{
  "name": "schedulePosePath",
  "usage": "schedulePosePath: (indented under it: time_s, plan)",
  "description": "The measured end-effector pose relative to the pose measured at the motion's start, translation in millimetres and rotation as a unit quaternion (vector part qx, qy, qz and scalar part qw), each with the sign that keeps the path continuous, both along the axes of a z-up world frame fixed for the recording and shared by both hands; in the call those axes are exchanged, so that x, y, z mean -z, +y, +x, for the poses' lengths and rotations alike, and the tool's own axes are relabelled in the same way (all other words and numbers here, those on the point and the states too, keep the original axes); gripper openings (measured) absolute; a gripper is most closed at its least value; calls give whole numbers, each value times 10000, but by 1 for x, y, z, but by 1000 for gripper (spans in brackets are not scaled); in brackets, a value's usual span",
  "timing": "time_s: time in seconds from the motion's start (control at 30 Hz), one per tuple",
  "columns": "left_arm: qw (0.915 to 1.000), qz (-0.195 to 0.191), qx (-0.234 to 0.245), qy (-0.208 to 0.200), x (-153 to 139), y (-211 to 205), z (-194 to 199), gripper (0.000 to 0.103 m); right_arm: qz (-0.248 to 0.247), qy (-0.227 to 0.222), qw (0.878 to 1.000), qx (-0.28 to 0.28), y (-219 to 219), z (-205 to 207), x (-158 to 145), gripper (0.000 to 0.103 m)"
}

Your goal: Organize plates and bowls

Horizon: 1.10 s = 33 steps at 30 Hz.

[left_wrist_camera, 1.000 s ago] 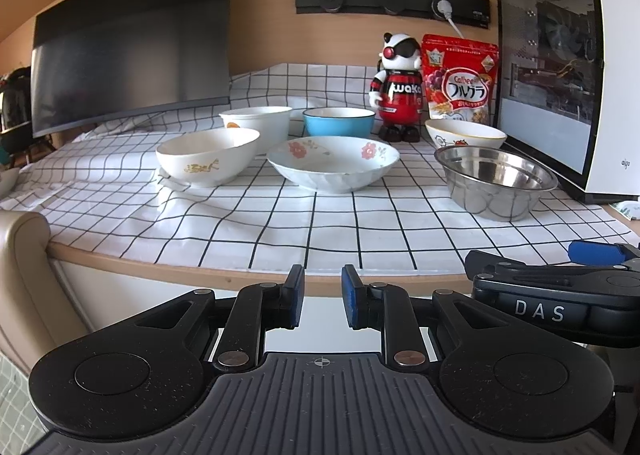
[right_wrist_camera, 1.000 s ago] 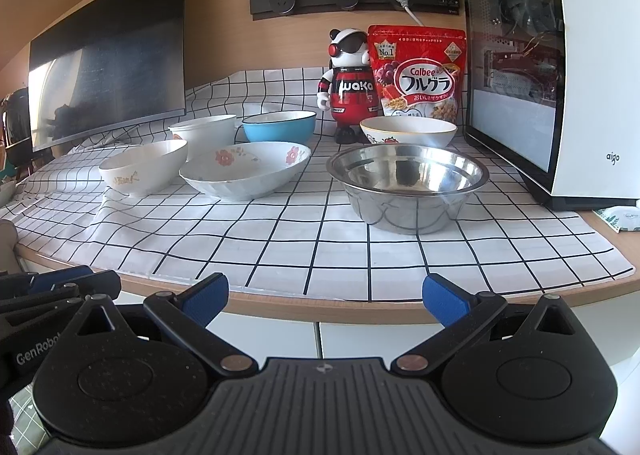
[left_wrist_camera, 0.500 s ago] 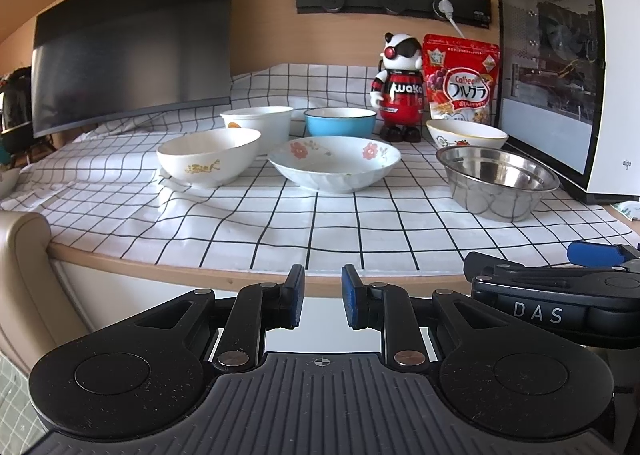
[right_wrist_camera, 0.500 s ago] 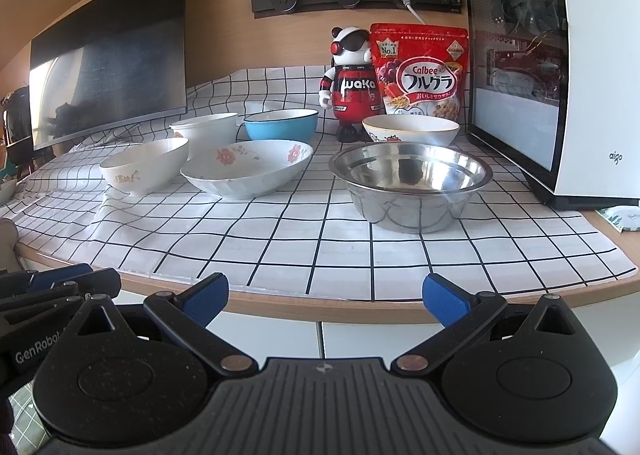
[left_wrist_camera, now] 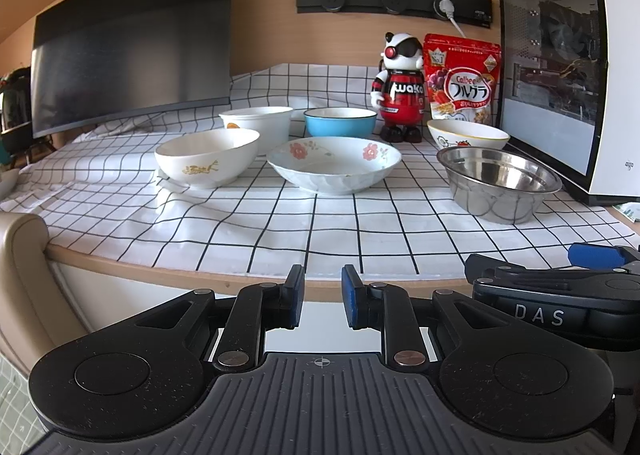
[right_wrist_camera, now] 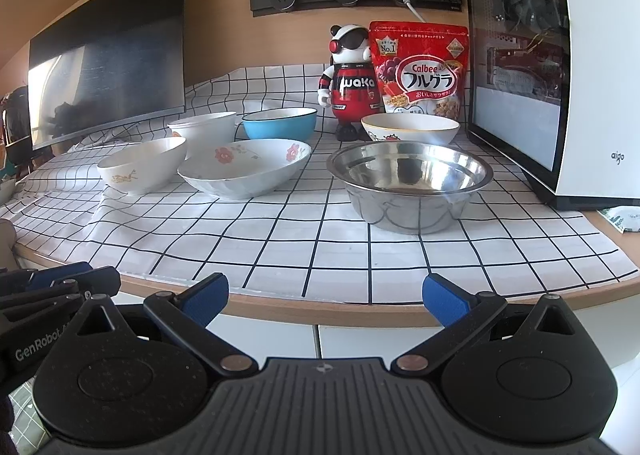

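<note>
Before the bench [left_wrist_camera: 240,279], my left gripper [left_wrist_camera: 322,297] hovers empty, jaws narrowly parted. My right gripper [right_wrist_camera: 325,297] gapes wide, empty. Bowls [right_wrist_camera: 408,183] sit on checked cloth [right_wrist_camera: 280,231].

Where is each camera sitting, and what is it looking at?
Left wrist: rides the left gripper before the table edge, facing the flowered bowl; its narrowly parted jaws and the right gripper's side show.
Right wrist: rides the right gripper, facing the steel bowl; its wide jaws and the left gripper's side show.
Shared: both see all six bowls, the toy robot and the cereal bag.
</note>
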<state>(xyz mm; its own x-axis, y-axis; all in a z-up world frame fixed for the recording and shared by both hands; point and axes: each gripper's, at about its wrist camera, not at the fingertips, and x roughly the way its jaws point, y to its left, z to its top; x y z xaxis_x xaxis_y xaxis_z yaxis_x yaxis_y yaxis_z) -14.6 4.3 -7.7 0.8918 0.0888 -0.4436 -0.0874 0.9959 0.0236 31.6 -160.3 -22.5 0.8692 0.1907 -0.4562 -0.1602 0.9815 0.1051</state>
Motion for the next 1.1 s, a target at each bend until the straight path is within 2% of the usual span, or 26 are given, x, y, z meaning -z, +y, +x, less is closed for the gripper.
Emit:
schedulePosePath:
  time_s: [0.17,0.47,0.6,0.8,0.9,0.97,1.1]
  plan:
    - [10000,-43,4,66,-4,3,7,23,27,54,10000,-5,-2,7,-4,103]
    - [9987,-456,-222,105,-33,39,41,23,472,124,9982,-344,10,41,-34,103]
    - [9977,-577,-361,53,-52,67,58,23,557,128,9968,-560,32,63,-54,103]
    - [9972,-728,-196,-3,-77,128,102,23,739,384,9913,-1022,85,114,-83,103]
    - [9932,-1121,-272,170,-84,169,133,23,1400,878,9756,-1446,108,150,-99,103]
    - [9875,-1516,-245,354,-85,200,157,23,1701,1159,9629,-1747,127,177,-107,103]
    - [9780,-1942,-509,558,-83,249,192,23,1550,1483,9591,-1847,167,216,-122,103]
